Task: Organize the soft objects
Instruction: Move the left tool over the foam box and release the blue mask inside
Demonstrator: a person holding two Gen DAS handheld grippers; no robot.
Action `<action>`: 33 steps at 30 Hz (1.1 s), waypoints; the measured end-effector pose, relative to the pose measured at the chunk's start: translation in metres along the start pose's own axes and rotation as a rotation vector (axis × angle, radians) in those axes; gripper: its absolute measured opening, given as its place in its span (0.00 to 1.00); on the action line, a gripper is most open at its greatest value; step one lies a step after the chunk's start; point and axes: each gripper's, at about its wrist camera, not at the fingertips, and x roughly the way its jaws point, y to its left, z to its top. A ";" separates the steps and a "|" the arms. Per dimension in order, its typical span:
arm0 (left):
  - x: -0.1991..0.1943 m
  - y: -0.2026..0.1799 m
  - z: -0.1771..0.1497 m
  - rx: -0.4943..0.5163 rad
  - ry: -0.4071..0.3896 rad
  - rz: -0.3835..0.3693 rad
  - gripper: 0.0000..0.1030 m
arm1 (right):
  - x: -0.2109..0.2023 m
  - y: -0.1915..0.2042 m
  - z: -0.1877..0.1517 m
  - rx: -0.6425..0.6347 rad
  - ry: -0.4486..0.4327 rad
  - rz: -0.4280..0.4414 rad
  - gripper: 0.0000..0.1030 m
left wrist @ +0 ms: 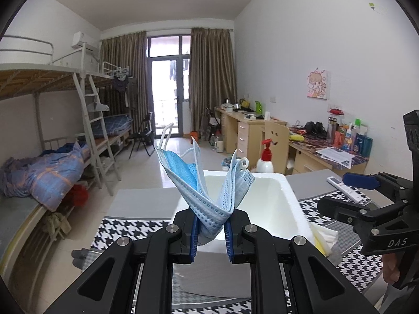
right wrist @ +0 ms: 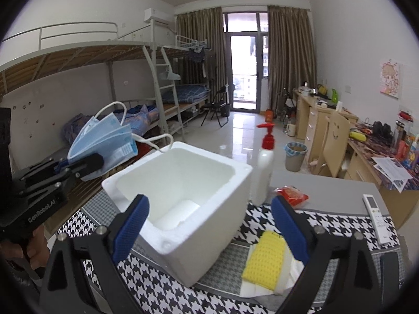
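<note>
My left gripper [left wrist: 210, 238] is shut on a bunch of blue face masks [left wrist: 207, 183], which fan upward from its pads. It holds them in the air just in front of the white foam box [left wrist: 275, 196]. From the right wrist view the same masks [right wrist: 104, 136] hang left of the foam box [right wrist: 183, 183], clamped in the left gripper [right wrist: 78, 168]. A white roll [right wrist: 178, 213] lies inside the box. My right gripper [right wrist: 210, 225] is open, with nothing between its blue pads. A yellow sponge [right wrist: 264, 259] on white tissues lies below its right finger.
A white pump bottle with a red top [right wrist: 264, 167] stands behind the box. A red packet [right wrist: 292, 195] and a white remote [right wrist: 377, 217] lie on the grey and houndstooth table cover [right wrist: 162, 298]. Bunk beds stand left, desks right.
</note>
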 end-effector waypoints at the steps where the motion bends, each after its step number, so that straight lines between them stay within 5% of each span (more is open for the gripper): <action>1: 0.002 -0.003 0.001 0.004 0.003 -0.009 0.17 | -0.001 -0.002 -0.001 0.003 0.001 -0.006 0.93; 23: 0.052 -0.024 0.008 -0.011 0.130 -0.064 0.20 | -0.017 -0.048 -0.022 0.080 0.010 -0.086 0.93; 27: 0.061 -0.025 0.007 -0.012 0.151 -0.055 0.36 | -0.018 -0.052 -0.024 0.087 0.010 -0.088 0.93; 31: 0.062 -0.025 0.007 -0.015 0.148 -0.066 0.77 | -0.020 -0.056 -0.027 0.095 0.008 -0.091 0.93; 33: 0.060 -0.028 0.007 -0.005 0.138 -0.068 0.86 | -0.021 -0.058 -0.028 0.099 0.008 -0.092 0.93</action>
